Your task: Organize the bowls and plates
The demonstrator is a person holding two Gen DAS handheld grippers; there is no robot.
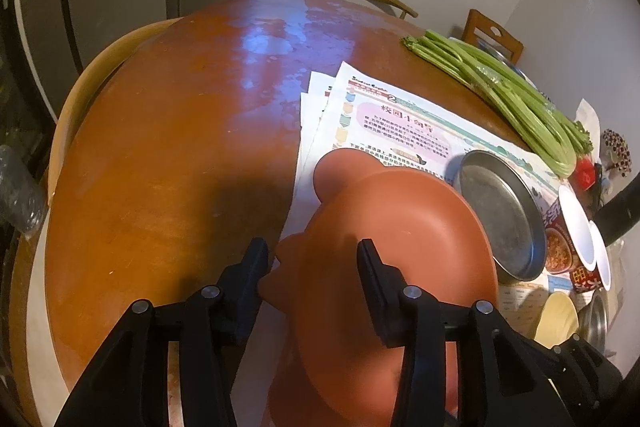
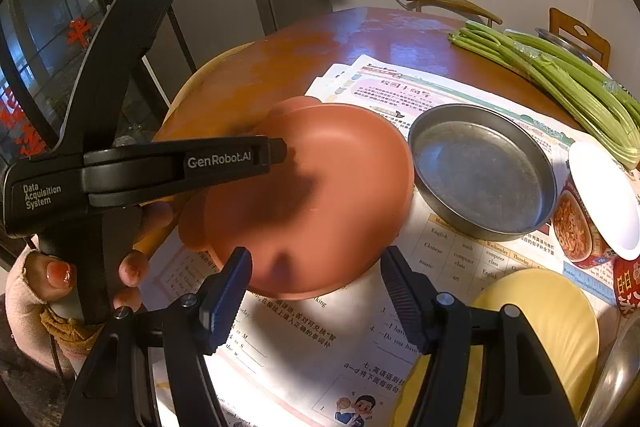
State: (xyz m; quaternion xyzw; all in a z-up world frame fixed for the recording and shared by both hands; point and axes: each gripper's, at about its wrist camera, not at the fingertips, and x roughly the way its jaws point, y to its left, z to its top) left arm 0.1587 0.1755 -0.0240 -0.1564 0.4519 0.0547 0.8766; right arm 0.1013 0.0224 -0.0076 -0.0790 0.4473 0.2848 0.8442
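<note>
- While I hover over the round wooden table [image 1: 180, 147], my left gripper [image 1: 312, 255] points steeply down at the near-left edge of the reddish-brown plate [image 1: 400, 227] – the one with two ear-like lobes on its rim
- My left fingers stand partly apart and straddle that rim: one finger outside, just beside the nearer lobe, the other over the plate's hollow; neither pad seems to press on it
- The plate lies on the printed sheets [image 1: 380, 115], its far right edge just beside the shallow metal dish [image 1: 500, 219]
- My right gripper [image 2: 316, 291] hangs above the sheets at the plate's near edge – fingers moderately wide, with nothing between them
- From the right wrist I see my left hand [image 2: 60, 279] wrapped around the left gripper's handle, its sleeve pink
- A pale yellow plate [image 2: 540, 315] sits under my right finger, at the right
- Beyond the metal dish lie celery stalks [image 1: 500, 91], and a noodle cup [image 2: 580, 227] stands to the dish's right
</note>
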